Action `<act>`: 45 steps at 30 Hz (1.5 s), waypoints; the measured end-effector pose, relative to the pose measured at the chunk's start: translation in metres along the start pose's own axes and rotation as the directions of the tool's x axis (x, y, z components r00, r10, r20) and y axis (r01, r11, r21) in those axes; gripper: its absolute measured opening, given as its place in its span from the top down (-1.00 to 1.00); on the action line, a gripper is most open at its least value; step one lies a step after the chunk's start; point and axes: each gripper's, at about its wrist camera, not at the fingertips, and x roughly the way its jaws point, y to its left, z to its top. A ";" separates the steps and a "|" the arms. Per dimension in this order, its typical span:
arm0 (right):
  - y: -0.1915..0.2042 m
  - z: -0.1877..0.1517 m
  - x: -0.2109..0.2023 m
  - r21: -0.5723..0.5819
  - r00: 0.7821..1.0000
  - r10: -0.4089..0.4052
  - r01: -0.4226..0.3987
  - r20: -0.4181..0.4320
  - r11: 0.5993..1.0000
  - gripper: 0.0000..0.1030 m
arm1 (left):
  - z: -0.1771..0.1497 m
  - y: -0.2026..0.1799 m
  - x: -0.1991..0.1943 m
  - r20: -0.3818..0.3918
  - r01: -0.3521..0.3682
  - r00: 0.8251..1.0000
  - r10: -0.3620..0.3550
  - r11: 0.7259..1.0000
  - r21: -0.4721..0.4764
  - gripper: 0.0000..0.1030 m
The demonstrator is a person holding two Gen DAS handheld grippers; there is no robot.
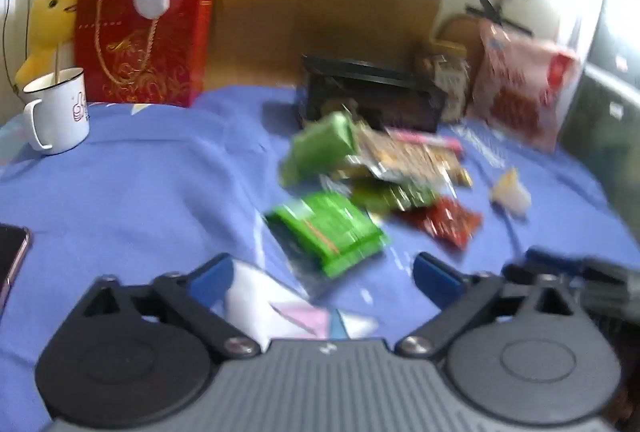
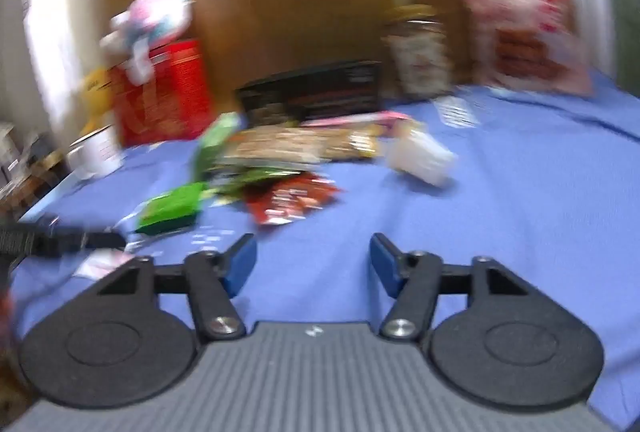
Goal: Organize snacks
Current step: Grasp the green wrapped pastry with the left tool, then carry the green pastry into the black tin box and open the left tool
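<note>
A heap of snack packets lies on a blue cloth (image 1: 140, 191). A flat green packet (image 1: 332, 232) lies nearest my left gripper (image 1: 322, 274), which is open and empty just short of it. Behind it are a light green pack (image 1: 320, 143), a brown patterned bag (image 1: 404, 155), a red packet (image 1: 444, 222) and a small white wrapped piece (image 1: 512, 191). In the right wrist view my right gripper (image 2: 312, 262) is open and empty above bare cloth (image 2: 500, 211), short of the red packet (image 2: 292, 201), green packet (image 2: 172, 207) and white piece (image 2: 420, 155). Both views are blurred.
A black box (image 1: 372, 95) stands behind the heap, with a jar (image 1: 444, 71) and a pink-red bag (image 1: 520, 87) at its right. A red gift bag (image 1: 144, 43), plush toys, and a white mug (image 1: 56, 111) stand far left. A phone (image 1: 10, 264) lies at the left edge.
</note>
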 end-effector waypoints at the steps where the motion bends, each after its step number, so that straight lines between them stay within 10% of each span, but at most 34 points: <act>1: 0.007 0.003 0.003 -0.027 0.999 0.039 -0.040 -0.009 0.999 0.05 | 0.007 0.006 0.003 -0.012 0.013 1.000 -0.013 1.000 -0.011 -0.58; 5: 0.038 0.020 0.031 -0.141 0.983 0.165 -0.175 -0.080 0.975 0.07 | 0.027 0.018 0.022 -0.068 0.102 0.992 -0.103 0.995 -0.017 -0.18; 10: 0.052 0.052 0.061 -0.168 0.974 0.203 -0.217 -0.100 0.962 0.07 | 0.062 0.020 0.037 0.017 0.057 0.998 -0.058 0.995 0.083 -0.19; 17: 0.051 0.098 0.130 -0.052 0.975 0.184 -0.192 -0.129 0.980 0.07 | 0.084 0.056 0.082 -0.052 0.153 0.985 -0.162 0.977 -0.149 -0.19; 20: 0.049 0.100 0.163 0.004 0.957 0.207 -0.211 -0.201 0.977 0.50 | 0.078 0.063 0.084 -0.050 0.170 0.982 -0.182 0.968 -0.182 -0.19; 27: -0.001 0.078 0.078 0.227 0.918 0.378 -0.346 -0.118 0.910 0.56 | 0.066 0.042 0.060 -0.037 0.304 0.949 -0.312 0.942 -0.145 -0.19; 33: -0.015 0.039 0.021 0.123 0.976 0.180 -0.165 -0.124 0.979 0.46 | 0.041 -0.020 0.054 -0.126 0.419 0.898 -0.421 0.907 -0.038 -0.19; 36: -0.016 0.026 0.004 0.017 0.986 0.115 -0.114 -0.120 0.993 -0.19 | 0.026 -0.043 0.056 -0.186 0.403 0.900 -0.394 0.915 0.013 -0.19; 42: -0.001 0.015 0.014 -0.217 0.983 0.122 -0.150 -0.136 0.965 -0.23 | 0.014 -0.059 0.072 -0.247 0.328 0.915 -0.318 0.945 -0.003 -0.47; 45: 0.002 0.012 0.030 -0.252 0.976 0.146 -0.183 -0.160 0.950 -0.21 | 0.015 -0.062 0.083 -0.244 0.314 0.919 -0.309 0.949 -0.018 -0.29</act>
